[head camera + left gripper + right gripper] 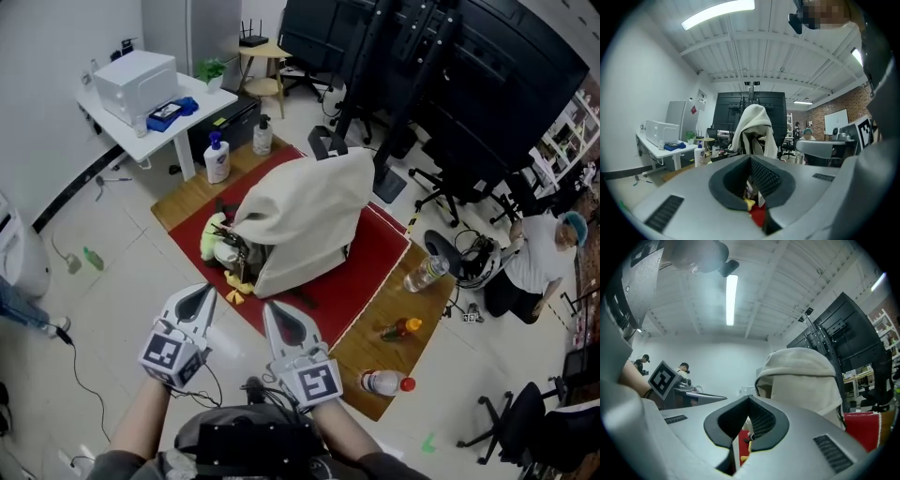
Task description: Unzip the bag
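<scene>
Bag: a cream cloth bag [305, 220] is seen upright with its top slumped over. A dark opening shows on its left side in the head view, with yellow and green items at it.
Bag's place: ahead of both grippers, apart from them and untouched.
Left gripper [204, 295]: the jaws are closed together and nothing is gripped.
Right gripper [277, 314]: the jaws are pressed together and nothing is held.
Surface: the bag is set on a red mat [380, 248], which is laid over a wooden board [412, 309] on the pale floor.
Room: a white table [192, 112] is seen beyond the left gripper, and a black rack [441, 66] behind the bag.
Head view only: three bottles [424, 274] are shown on the board, right of the right gripper.
Gripper views only: ceiling strip lights [731, 298] are shown. In the right gripper view, two people [683, 367] are seen past the left gripper's marker cube [662, 377].
</scene>
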The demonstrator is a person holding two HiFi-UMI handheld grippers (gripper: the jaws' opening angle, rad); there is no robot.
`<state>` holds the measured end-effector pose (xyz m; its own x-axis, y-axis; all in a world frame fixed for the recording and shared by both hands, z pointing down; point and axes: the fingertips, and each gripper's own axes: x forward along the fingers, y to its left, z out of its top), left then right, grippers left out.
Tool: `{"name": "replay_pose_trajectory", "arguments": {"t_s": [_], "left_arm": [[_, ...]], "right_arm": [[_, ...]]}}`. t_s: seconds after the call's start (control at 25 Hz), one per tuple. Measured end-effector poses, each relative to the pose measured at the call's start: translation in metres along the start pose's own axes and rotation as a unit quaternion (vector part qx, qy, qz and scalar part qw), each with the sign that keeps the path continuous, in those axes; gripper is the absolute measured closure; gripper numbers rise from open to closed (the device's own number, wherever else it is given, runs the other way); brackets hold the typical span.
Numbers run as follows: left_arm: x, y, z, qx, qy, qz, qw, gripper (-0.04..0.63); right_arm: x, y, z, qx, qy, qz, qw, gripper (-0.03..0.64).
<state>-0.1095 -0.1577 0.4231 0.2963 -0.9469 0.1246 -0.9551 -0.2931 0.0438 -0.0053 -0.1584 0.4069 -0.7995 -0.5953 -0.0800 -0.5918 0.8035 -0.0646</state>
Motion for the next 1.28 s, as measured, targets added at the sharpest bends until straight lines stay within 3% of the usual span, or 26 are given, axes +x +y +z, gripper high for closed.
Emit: {"name": "replay_pose_trajectory", "arguments": {"t_s": [0.28,0.32,0.64,0.8,0.96,1.28], "left_arm": [[0.039,0.026,-0.003,0.017,0.004,-0.016,0.9997,0.564],[0.043,0.031,-0.004,0.024,0.008,-0.021,0.9995,0.519],[0.081,0.064,-0.016,0.071,0.036,-0.074,0.994,0.453],[0.106,0.07,-0.021,0.13,0.049,-0.116,0.9835,0.436],[0.122,0.074,-0.023,0.152,0.048,-0.148,0.976,0.421],[0.123,0.069,-0.016,0.228,0.039,-0.196,0.9528,0.37]], "right_arm": [[0.049,-0.009,-0.017,0.022,0.017,0.027,0.999,0.612],[0.056,-0.009,-0.018,0.024,0.02,0.027,0.999,0.612],[0.093,-0.02,-0.034,0.009,0.051,-0.014,0.999,0.612],[0.107,-0.029,-0.039,0.012,0.059,-0.038,0.997,0.612],[0.111,-0.038,-0.043,0.008,0.064,-0.065,0.996,0.612],[0.107,-0.048,-0.046,0.015,0.063,-0.106,0.992,0.612]]}}
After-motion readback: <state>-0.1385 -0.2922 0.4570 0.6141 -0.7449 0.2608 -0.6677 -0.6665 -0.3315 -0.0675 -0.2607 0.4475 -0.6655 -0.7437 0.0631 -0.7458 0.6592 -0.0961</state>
